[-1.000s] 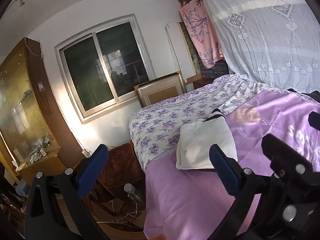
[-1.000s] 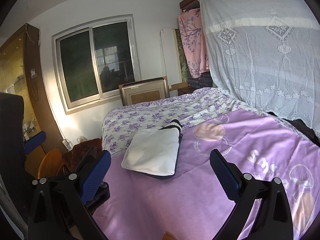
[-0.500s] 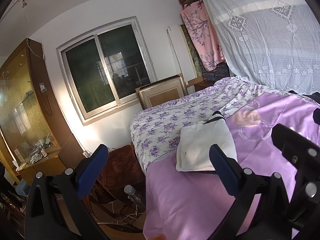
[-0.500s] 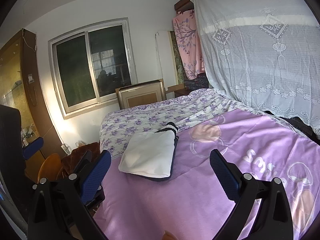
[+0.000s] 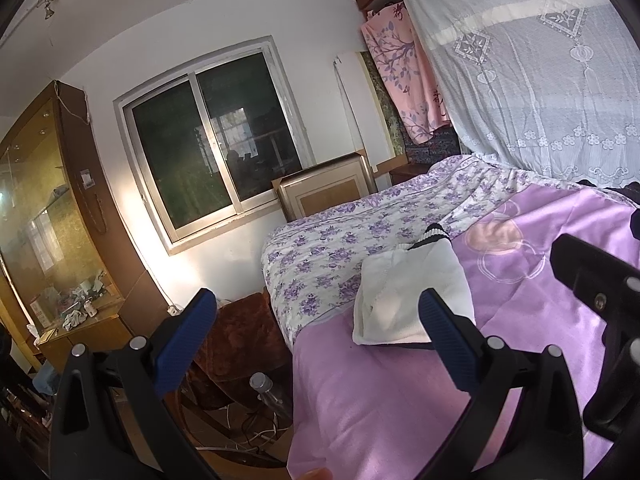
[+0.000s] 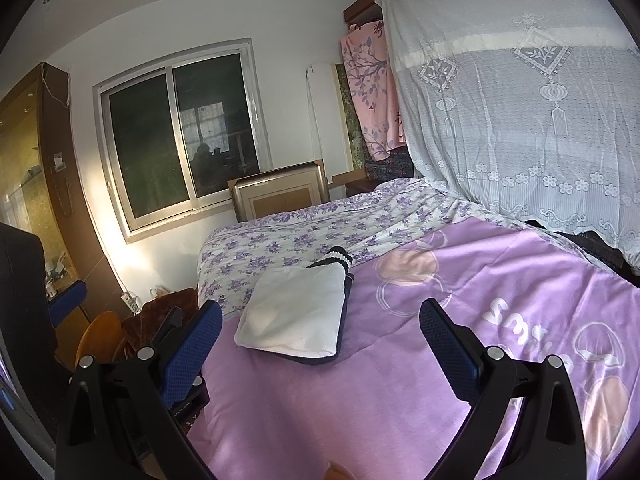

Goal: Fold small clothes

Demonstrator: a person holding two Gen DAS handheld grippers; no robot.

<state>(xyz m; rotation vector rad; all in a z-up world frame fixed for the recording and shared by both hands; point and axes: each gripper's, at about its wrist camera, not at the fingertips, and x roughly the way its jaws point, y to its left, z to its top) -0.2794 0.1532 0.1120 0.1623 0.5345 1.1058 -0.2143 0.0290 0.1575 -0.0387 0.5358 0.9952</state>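
A folded white garment [image 5: 412, 300] lies on the bed, near the edge of the purple blanket [image 5: 380, 408] where it meets the floral purple-and-white sheet [image 5: 320, 256]; a dark layer shows under its near and right edges in the right wrist view, and a black cuff with white stripes [image 6: 336, 258] sticks out at its far end, though whether that cuff belongs to the same piece or to a second one beneath is hard to tell. The left tool [image 5: 316, 340] hangs above the near corner of the bed with its blue-padded fingers [image 5: 186, 340] spread wide and nothing between them; the right tool [image 6: 320, 344] is likewise wide open and empty, held above the purple blanket, short of the garment and not touching it. Part of the right tool's black body shows at the right side of the left wrist view; the left tool's blue pad shows at the left edge of the right wrist view. Behind the bed stands a window [image 5: 212, 152] in a white wall; a wooden glass-fronted cabinet [image 5: 48, 216] is at the left; a white lace curtain [image 6: 520, 112] hangs over the right side of the bed, with a pink patterned cloth [image 5: 404, 72] hanging beside it.
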